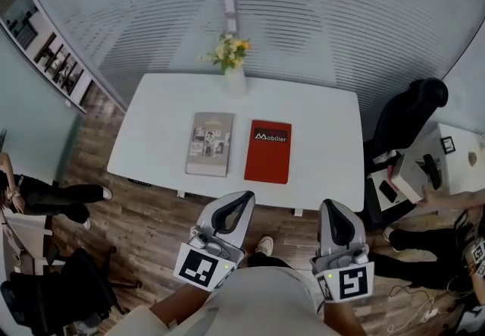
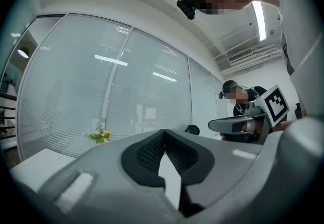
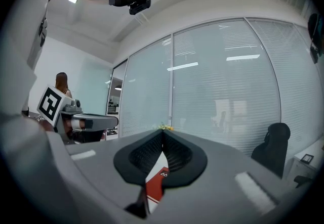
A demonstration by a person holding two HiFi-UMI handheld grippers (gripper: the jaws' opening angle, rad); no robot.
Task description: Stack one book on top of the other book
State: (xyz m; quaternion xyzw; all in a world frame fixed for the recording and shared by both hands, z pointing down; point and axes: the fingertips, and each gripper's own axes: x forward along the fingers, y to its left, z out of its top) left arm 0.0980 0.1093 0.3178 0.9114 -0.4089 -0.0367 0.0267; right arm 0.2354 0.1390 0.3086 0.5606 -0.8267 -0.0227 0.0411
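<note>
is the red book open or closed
Closed, lying flat: the red book shows its whole front cover facing up on the white table, beside the grey book and apart from it.

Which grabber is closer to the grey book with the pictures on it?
Left. The left gripper is just short of the table, slightly right of the grey book. The right gripper is farther right, beyond the red book.
</note>
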